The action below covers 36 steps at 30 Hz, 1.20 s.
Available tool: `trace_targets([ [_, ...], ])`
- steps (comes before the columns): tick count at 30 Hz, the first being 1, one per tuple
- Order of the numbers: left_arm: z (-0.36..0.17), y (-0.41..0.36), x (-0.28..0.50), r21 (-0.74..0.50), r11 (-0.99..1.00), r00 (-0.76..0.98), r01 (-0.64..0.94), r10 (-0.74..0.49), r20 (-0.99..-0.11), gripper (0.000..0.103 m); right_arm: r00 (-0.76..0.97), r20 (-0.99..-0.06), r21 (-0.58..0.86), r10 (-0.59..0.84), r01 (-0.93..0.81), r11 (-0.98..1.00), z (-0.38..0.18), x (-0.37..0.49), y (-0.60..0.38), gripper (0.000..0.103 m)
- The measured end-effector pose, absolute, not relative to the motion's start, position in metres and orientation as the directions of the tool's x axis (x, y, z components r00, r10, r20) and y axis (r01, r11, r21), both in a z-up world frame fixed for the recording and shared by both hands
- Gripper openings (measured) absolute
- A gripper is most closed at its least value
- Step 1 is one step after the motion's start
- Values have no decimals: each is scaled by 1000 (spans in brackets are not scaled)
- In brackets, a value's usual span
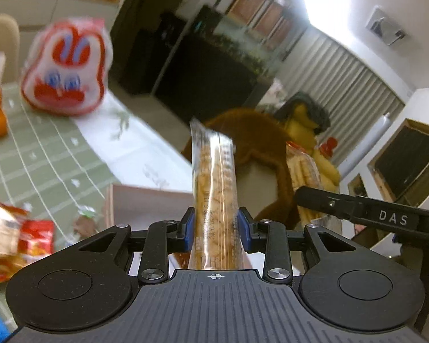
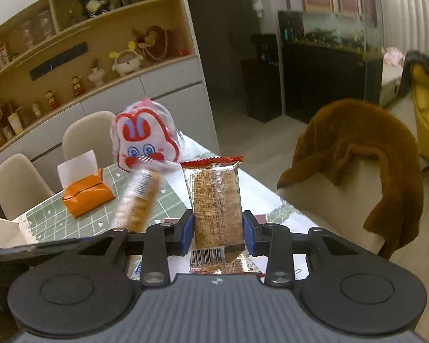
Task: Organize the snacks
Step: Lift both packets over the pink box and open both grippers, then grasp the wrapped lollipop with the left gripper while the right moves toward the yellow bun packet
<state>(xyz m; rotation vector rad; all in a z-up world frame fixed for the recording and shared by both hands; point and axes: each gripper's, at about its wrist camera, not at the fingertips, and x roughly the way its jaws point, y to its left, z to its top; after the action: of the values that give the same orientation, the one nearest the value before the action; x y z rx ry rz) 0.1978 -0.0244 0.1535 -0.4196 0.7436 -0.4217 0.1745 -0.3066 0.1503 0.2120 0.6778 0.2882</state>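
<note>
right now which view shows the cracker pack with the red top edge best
The right wrist view. There the cracker pack stands upright and sharp, facing the camera, clamped in the right claw, with its barcode and printed back readable. In the left wrist view only a slice of it shows, behind the right claw's black finger.

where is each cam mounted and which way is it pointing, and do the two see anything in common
Left wrist: sits on the left gripper, looking along its fingers, shut on a narrow cracker pack; the right gripper shows at right.
Right wrist: sits on the right gripper, shut on a wide cracker pack, facing table and shelves.
Shared: rabbit-face bag, orange tissue pack, brown throw, both packs.
</note>
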Motion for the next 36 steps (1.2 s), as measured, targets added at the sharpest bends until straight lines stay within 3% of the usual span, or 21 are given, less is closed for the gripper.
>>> trace_targets([
  [2, 132, -27, 224, -517, 838, 587, 174, -510, -629, 36, 706, -620, 312, 342, -179, 933, 131, 195, -304, 39],
  [3, 127, -23, 233, -511, 845, 569, 156, -500, -652, 36, 675, -650, 327, 349, -166, 930, 120, 206, -303, 50],
  [4, 127, -18, 236, -502, 851, 578, 155, -491, -652, 36, 653, -668, 345, 356, -151, 926, 109, 212, -304, 58],
  [8, 135, 25, 246, -492, 861, 636, 126, -451, -626, 36, 634, -681, 347, 365, -160, 924, 84, 215, -312, 64],
  [13, 105, 65, 268, -384, 923, 636, 10, -302, -710, 36, 599, -724, 312, 341, -157, 937, 58, 204, -310, 64],
  [20, 50, 41, 285, -208, 974, 576, 88, -220, -787, 36, 556, -786, 244, 272, -126, 962, 31, 171, -318, 64],
  [23, 34, 36, 288, -196, 973, 544, 120, -229, -807, 36, 539, -807, 221, 241, -103, 970, 21, 158, -321, 64],
  [24, 28, 35, 289, -200, 971, 527, 134, -240, -815, 40, 548, -802, 226, 238, -91, 970, 20, 154, -324, 69],
  [28, 22, 37, 270, -207, 962, 555, 178, -271, -787, 40, 532, -817, 229, 223, -55, 972, 16, 146, -326, 72],
  [30, 25, 38, 257, -201, 962, 551, 186, -271, -790, 38, 526, -822, 224, 219, -55, 973, 14, 142, -323, 72],
  [34, 34, 43, 226, -244, 958, 564, 150, -286, -775, 19, 528, -822, 210, 214, -68, 975, 16, 129, -313, 72],
  [36, 40, 43, 206, -266, 952, 561, 152, -305, -769, 19, 531, -818, 218, 220, -67, 974, 17, 122, -309, 72],
])
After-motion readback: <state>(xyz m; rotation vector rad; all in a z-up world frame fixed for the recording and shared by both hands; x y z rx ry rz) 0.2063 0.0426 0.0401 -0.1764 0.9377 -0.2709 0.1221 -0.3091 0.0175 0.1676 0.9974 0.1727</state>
